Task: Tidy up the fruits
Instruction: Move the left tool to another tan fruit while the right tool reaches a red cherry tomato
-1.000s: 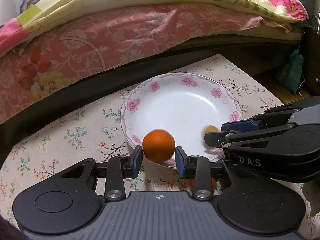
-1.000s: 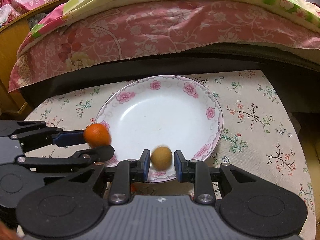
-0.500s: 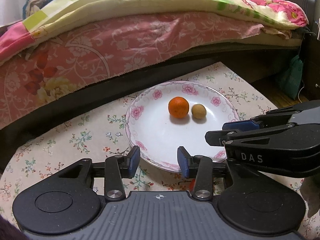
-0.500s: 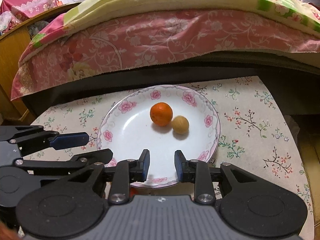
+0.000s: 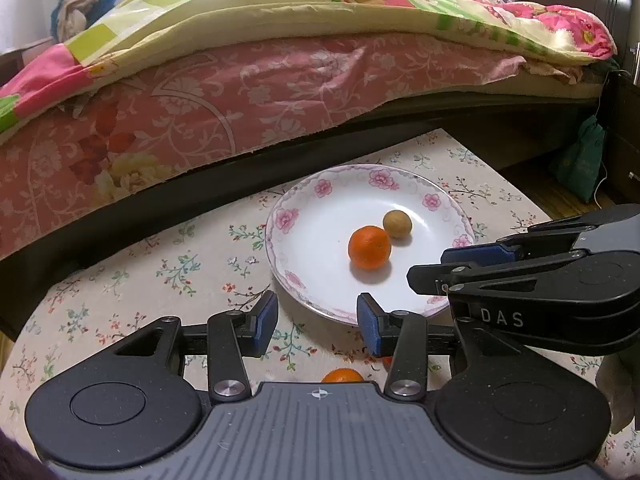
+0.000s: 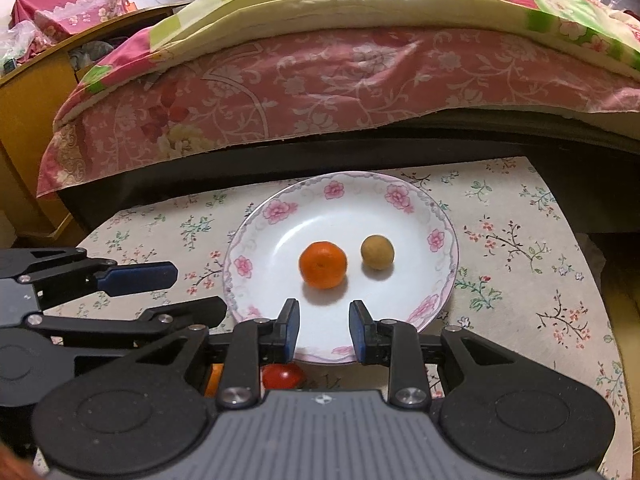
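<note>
A white plate with a pink flower rim (image 5: 288,216) (image 6: 436,240) sits on the floral tablecloth. On it lie an orange mandarin (image 5: 369,247) (image 6: 323,264) and a small tan round fruit (image 5: 397,223) (image 6: 377,252), close together. My left gripper (image 5: 317,316) stands open and empty just in front of the plate's near rim. My right gripper (image 6: 324,328) is open and empty too, over the near rim. Another orange fruit (image 5: 342,376) peeks out below the left gripper. Below the right gripper's fingers lie a red fruit (image 6: 282,376) and a sliver of an orange fruit (image 6: 213,380).
A bed with a pink floral sheet (image 5: 240,92) and a yellow quilt runs along the far side, its dark frame close behind the plate. A green bag (image 5: 580,160) hangs at the right. A wooden cabinet (image 6: 36,128) stands at the left.
Both grippers let go of their fruit onto the plate and opened. They have since drawn back toward me, and the mandarin and the tan fruit have shifted slightly on the plate.
</note>
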The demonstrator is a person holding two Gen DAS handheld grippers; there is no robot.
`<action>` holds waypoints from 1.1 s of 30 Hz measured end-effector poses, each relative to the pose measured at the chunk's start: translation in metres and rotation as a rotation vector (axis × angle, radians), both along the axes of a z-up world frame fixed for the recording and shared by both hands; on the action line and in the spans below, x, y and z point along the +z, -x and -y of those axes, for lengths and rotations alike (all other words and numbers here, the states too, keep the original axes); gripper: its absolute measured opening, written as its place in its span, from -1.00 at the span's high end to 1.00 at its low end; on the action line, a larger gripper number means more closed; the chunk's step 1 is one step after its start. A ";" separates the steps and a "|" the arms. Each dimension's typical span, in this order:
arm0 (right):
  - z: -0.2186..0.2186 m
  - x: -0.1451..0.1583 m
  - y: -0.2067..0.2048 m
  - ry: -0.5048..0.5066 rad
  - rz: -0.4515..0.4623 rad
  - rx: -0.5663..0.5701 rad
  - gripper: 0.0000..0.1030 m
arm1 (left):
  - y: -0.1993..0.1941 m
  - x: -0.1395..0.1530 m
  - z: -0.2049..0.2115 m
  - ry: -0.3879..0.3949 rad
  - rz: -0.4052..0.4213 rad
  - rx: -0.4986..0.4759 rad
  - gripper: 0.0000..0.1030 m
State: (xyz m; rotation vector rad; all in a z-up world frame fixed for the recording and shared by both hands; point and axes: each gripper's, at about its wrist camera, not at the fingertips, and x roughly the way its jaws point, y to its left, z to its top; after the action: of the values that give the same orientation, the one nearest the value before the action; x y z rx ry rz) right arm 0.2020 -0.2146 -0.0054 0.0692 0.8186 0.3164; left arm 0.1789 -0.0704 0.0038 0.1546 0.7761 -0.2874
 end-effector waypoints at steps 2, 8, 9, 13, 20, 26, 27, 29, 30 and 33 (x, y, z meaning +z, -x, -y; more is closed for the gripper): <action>0.000 0.002 0.004 -0.005 0.002 0.001 0.46 | 0.004 0.002 -0.001 0.001 0.002 0.000 -0.02; -0.003 0.012 0.021 -0.014 0.012 0.001 0.46 | 0.021 0.010 -0.004 0.008 0.017 -0.002 -0.02; -0.003 0.014 0.024 -0.017 0.014 -0.001 0.46 | 0.025 0.012 -0.005 0.010 0.020 -0.003 -0.03; -0.004 0.019 0.039 -0.037 0.015 -0.012 0.46 | 0.039 0.017 -0.009 0.013 0.028 -0.001 -0.09; -0.012 0.023 0.068 -0.045 0.015 -0.003 0.44 | 0.066 0.022 -0.018 0.023 0.023 0.005 -0.12; -0.018 0.022 0.094 -0.053 0.006 0.012 0.43 | 0.088 0.021 -0.026 0.026 0.008 0.008 -0.15; -0.020 0.020 0.098 -0.053 -0.003 0.019 0.42 | 0.092 0.019 -0.027 0.023 0.002 0.007 -0.16; -0.022 0.016 0.103 -0.050 -0.016 0.029 0.39 | 0.099 0.016 -0.029 0.017 -0.009 0.006 -0.17; -0.023 0.013 0.106 -0.045 -0.023 0.037 0.38 | 0.102 0.014 -0.030 0.014 -0.016 0.005 -0.17; -0.026 0.007 0.111 -0.030 -0.034 0.055 0.37 | 0.110 0.006 -0.033 0.007 -0.042 0.003 -0.22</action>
State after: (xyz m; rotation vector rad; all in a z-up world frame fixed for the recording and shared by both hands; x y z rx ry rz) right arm 0.0913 -0.1887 0.0014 0.0806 0.8504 0.3799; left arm 0.0684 -0.0379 0.0100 0.1411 0.8169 -0.2909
